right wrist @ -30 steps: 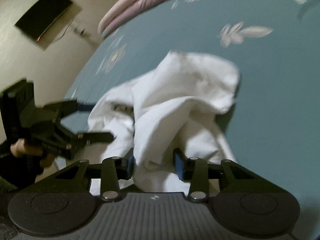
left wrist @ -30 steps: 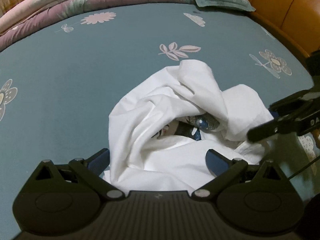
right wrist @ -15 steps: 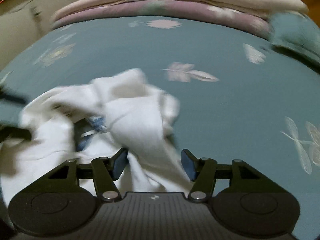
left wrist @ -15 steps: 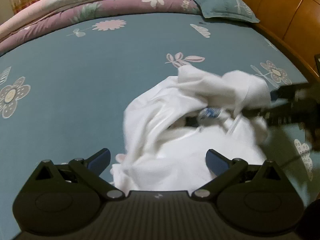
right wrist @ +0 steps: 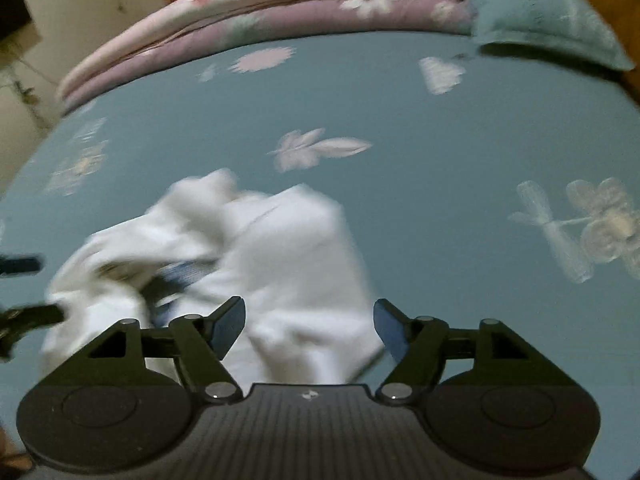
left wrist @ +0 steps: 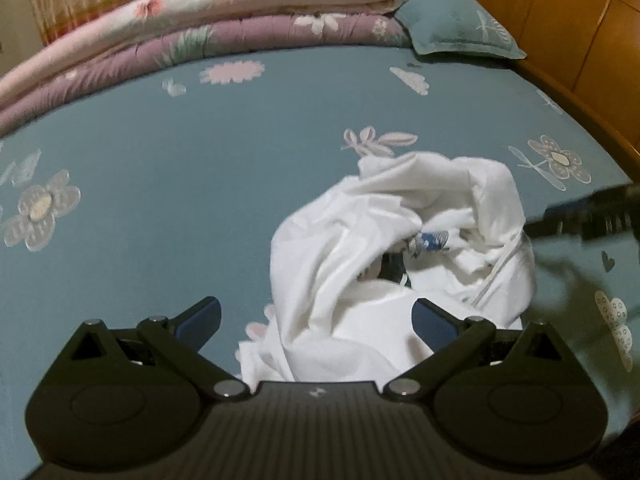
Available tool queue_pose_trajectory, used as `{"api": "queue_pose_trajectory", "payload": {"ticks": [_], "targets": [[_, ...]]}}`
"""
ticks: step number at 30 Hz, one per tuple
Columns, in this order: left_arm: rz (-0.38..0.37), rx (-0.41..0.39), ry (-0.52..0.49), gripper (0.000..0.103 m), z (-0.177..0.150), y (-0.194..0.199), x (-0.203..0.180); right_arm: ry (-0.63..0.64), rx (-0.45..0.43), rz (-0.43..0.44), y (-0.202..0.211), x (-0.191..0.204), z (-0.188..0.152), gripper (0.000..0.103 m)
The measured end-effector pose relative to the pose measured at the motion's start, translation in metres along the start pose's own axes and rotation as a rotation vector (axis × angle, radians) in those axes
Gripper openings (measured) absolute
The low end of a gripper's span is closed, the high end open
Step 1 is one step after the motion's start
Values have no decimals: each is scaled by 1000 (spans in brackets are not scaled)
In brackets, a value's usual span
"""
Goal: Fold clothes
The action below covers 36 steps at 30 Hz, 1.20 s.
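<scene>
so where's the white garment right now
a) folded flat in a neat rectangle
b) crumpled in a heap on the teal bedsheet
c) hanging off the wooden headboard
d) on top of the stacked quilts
b: the white garment lies bunched in loose folds on the teal bedsheet, well short of the stacked quilts at the far edge.

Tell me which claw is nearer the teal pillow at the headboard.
Hard to separate; neither is close. Left claw and right claw both sit open at the crumpled white garment, with the teal pillow far across the bed.
</scene>
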<state>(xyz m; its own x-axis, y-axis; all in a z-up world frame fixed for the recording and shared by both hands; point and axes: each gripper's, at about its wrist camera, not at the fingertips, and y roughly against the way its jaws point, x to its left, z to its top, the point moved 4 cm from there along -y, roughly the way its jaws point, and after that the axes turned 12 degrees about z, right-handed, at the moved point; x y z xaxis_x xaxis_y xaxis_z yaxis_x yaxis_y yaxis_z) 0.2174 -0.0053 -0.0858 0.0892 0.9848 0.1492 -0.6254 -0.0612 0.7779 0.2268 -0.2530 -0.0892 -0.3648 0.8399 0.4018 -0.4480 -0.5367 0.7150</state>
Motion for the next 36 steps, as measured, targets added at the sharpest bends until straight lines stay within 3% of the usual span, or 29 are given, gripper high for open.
{"api": "queue_pose_trajectory", "payload": {"ticks": [3, 4, 6, 7, 8, 11, 15, 23, 29, 31, 33, 35, 36], "targets": [[2, -3, 13, 101, -6, 6, 3, 89, 29, 36, -14, 27, -12, 74], [2, -4, 17, 101, -8, 8, 3, 104, 43, 25, -23, 31, -13, 68], [3, -6, 26, 101, -11, 11, 5, 118, 76, 8, -39, 32, -18, 51], [4, -6, 31, 101, -13, 13, 6, 115, 97, -1, -44, 31, -23, 32], [4, -7, 35, 101, -15, 15, 7, 115, 111, -4, -43, 31, -29, 21], [6, -10, 48, 101, -21, 21, 9, 170, 122, -27, -28, 33, -41, 7], [13, -11, 59, 101, -28, 26, 11, 222, 132, -100, -2, 23, -50, 6], [-14, -34, 22, 101, -32, 37, -2, 209, 136, -282, 44, -19, -55, 6], [-26, -36, 6, 101, -34, 41, -5, 194, 136, -513, 81, -60, -50, 3], [-25, -35, 5, 101, -34, 40, -6, 110, 96, -506, 97, -73, -46, 7], [-24, -30, 2, 101, -35, 40, -9, 21, 43, -402, 104, -72, -45, 13], [-27, -29, -6, 101, -35, 41, -12, -39, 3, -293, 102, -63, -47, 37], [-28, -29, -10, 101, -35, 41, -13, -62, -9, -247, 96, -58, -48, 44]]}}
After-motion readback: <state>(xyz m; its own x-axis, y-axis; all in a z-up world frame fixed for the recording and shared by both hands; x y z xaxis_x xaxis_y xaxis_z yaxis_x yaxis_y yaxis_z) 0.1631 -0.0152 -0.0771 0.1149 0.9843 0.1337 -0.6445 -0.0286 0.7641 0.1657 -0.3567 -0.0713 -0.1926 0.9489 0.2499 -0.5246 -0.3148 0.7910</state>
